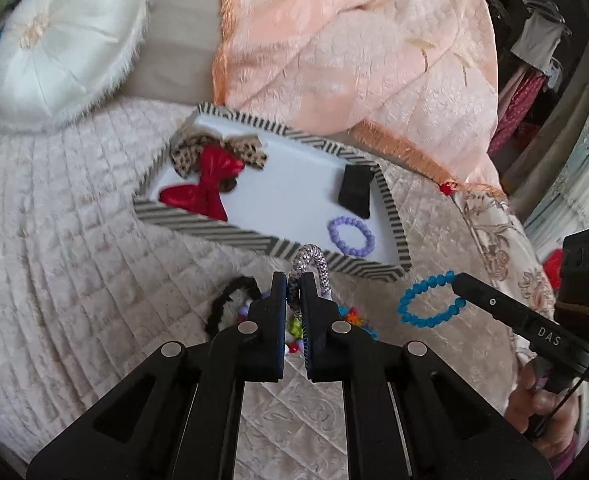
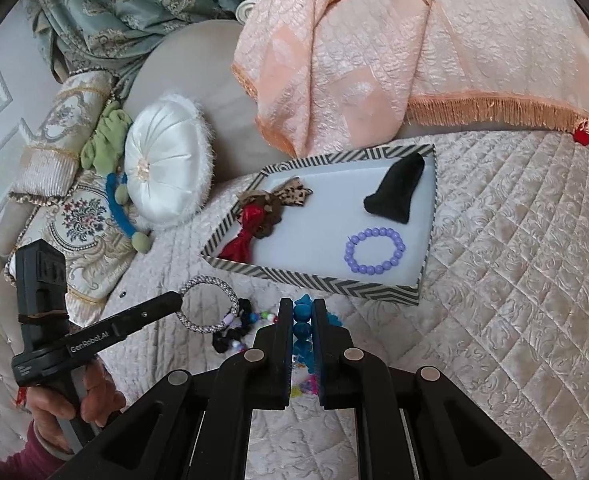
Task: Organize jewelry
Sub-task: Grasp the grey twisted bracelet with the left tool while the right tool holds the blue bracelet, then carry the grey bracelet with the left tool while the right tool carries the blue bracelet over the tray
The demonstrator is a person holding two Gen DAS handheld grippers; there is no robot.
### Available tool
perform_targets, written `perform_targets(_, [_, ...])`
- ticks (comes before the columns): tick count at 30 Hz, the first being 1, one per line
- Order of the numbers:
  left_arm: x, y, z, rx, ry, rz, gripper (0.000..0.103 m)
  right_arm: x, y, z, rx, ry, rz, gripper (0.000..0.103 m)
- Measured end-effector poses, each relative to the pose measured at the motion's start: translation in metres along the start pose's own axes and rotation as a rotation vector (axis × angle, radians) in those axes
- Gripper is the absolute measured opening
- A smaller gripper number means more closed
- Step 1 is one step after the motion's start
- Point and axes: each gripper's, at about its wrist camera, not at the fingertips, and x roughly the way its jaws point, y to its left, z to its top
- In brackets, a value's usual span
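Observation:
A white tray (image 1: 294, 196) with a striped rim (image 2: 318, 282) lies on the quilted bed. In it are a red bow (image 1: 206, 184), a leopard bow (image 1: 190, 152), a black clip (image 1: 354, 190) and a purple bead bracelet (image 1: 351, 236). My left gripper (image 1: 293, 284) is shut on a silver braided hair tie (image 1: 310, 266), held just short of the tray's near rim; it also shows in the right wrist view (image 2: 208, 304). My right gripper (image 2: 303, 308) is shut on a blue bead bracelet (image 2: 303, 320), seen as a ring in the left wrist view (image 1: 430, 300).
A pile of loose items lies on the quilt under the grippers: a black scrunchie (image 1: 230, 304) and coloured beads (image 2: 306, 386). A peach fringed cloth (image 1: 354, 52) lies behind the tray. A round white cushion (image 1: 66, 48) and patterned pillows (image 2: 78, 208) sit at the left.

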Motion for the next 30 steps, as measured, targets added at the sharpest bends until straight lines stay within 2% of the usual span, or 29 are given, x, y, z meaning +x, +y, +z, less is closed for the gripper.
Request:
perform_targets(9, [-0.001, -0.013, 0.021, 0.072, -0.047, 0.082, 0.006, -0.001, 0.001, 0.008, 0.005, -0.018, 0.003, 0.008])
perform_targets(17, [0.023, -0.013, 0.049, 0.074, -0.065, 0.134, 0.006, 0.005, 0.008, 0.040, -0.025, -0.043, -0.007, 0.008])
perform_targets(24, [0.051, -0.016, 0.072, 0.118, -0.076, 0.171, 0.006, 0.039, 0.015, 0.074, -0.068, -0.008, -0.017, 0.008])
perform_targets(30, [0.080, -0.004, 0.081, 0.121, -0.064, 0.210, 0.006, 0.068, 0.016, 0.102, -0.109, 0.006, -0.019, 0.008])
